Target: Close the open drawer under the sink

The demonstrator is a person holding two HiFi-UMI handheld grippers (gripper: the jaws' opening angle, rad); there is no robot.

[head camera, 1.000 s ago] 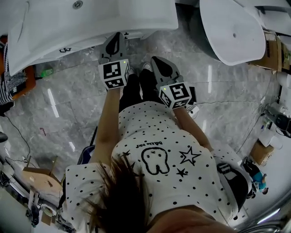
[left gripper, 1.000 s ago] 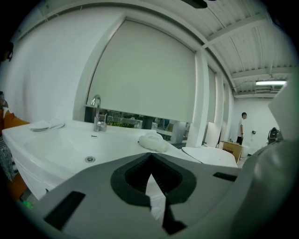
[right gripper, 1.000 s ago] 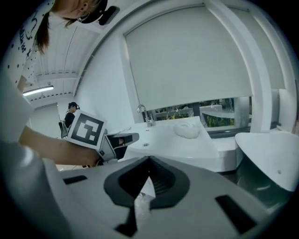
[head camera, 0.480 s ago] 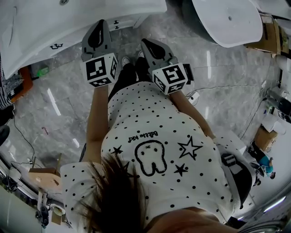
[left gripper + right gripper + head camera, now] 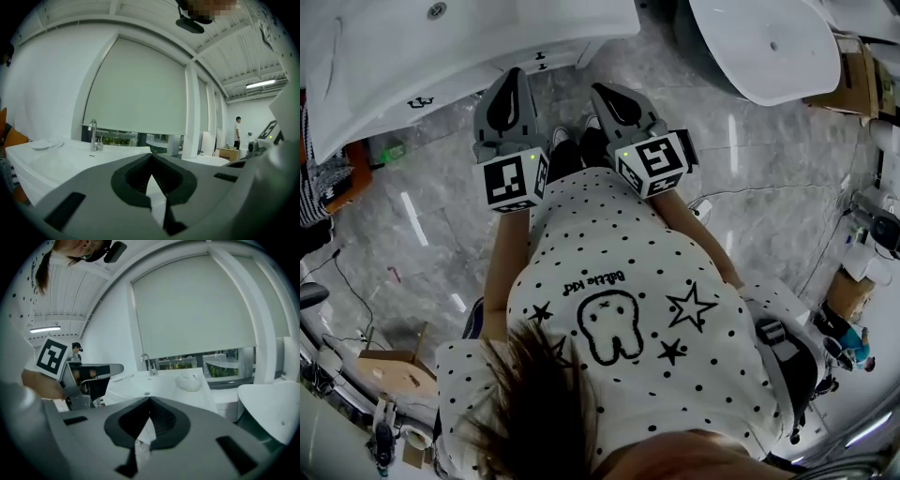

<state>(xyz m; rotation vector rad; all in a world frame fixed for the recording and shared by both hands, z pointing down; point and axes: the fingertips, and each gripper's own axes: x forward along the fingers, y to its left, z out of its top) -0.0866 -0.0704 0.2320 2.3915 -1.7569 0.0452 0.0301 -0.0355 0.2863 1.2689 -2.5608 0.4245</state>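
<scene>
A white sink (image 5: pixel 441 47) with a chrome tap (image 5: pixel 93 136) stands ahead of me. Under its rim, white drawer fronts show a dark handle (image 5: pixel 541 59); how far any drawer stands out is hidden from above. My left gripper (image 5: pixel 514 80) is held up near the sink's front edge, jaws shut and empty, and its tips (image 5: pixel 151 157) sit above the counter level. My right gripper (image 5: pixel 605 94) is beside it, a little lower, also shut on nothing. In the right gripper view its tips (image 5: pixel 149 401) point at the basin, with the left gripper (image 5: pixel 93 369) at the left.
A second white basin (image 5: pixel 769 47) stands at the upper right. A white lump (image 5: pixel 187 380) lies on the sink top. Cardboard boxes (image 5: pixel 839 314), cables and clutter line the grey marble floor (image 5: pixel 422 225). A person (image 5: pixel 237 133) stands far off.
Both grippers have come up from below the sink's rim, the left one more and slightly leftward. Their jaws stay shut.
</scene>
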